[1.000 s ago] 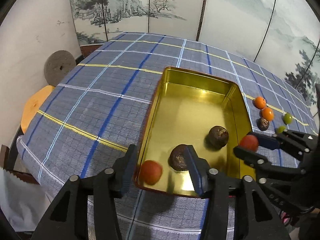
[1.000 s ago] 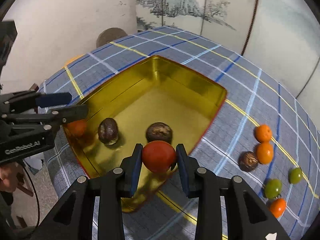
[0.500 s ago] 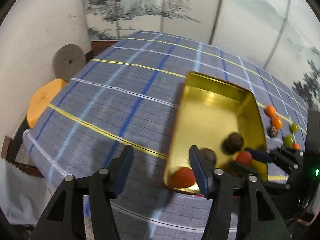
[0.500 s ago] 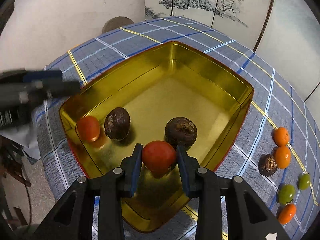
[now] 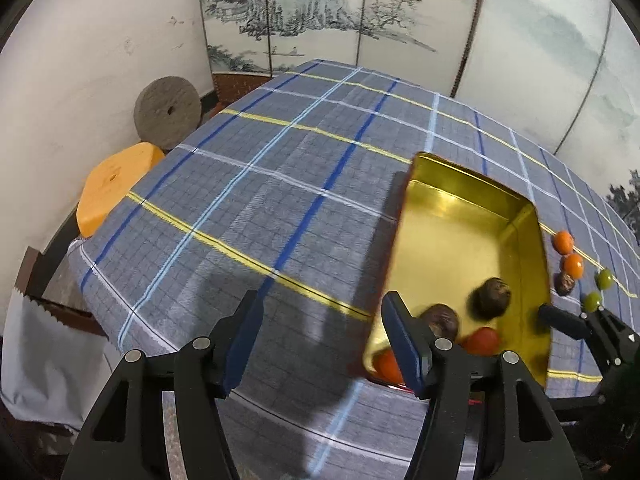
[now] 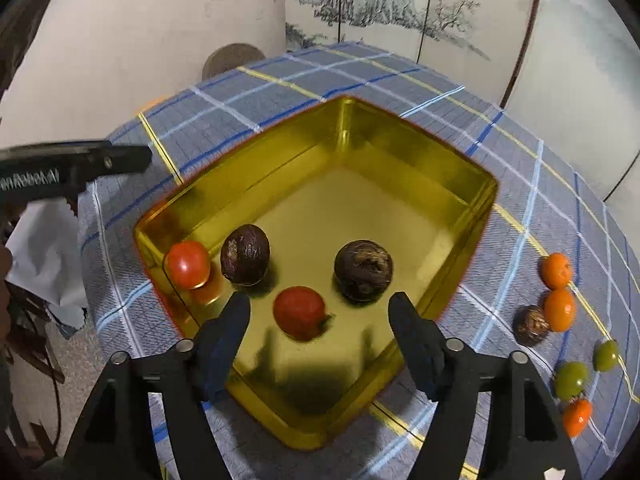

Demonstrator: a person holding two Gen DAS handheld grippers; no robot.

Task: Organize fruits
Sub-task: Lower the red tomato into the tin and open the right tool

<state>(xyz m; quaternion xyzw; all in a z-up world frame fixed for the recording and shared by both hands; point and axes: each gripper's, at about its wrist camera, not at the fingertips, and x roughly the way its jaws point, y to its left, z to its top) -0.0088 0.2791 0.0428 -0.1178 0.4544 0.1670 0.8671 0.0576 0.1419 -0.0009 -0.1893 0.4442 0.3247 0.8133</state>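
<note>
A: Left wrist view: left gripper (image 5: pixel 320 334) spread wide, empty, beside the gold tray (image 5: pixel 538 248).

B: Right wrist view: right gripper (image 6: pixel 320 312) wide apart; red tomato (image 6: pixel 299 312) lies loose inside the tray, near two brown fruits (image 6: pixel 363 270).

A: Tomatoes look light, smooth, bruisable; grip gently across the middle.

Counts: one gold tray (image 6: pixel 400 152) holding two red tomatoes (image 6: pixel 299 312) (image 6: pixel 187 263) and two brown fruits (image 6: pixel 363 276) (image 6: pixel 245 254). On the cloth beside it: three small oranges (image 6: pixel 556 270) (image 6: pixel 560 309) (image 6: pixel 577 417), two green fruits (image 6: pixel 570 379) (image 6: pixel 605 355), one brown fruit (image 6: pixel 530 325).
</note>
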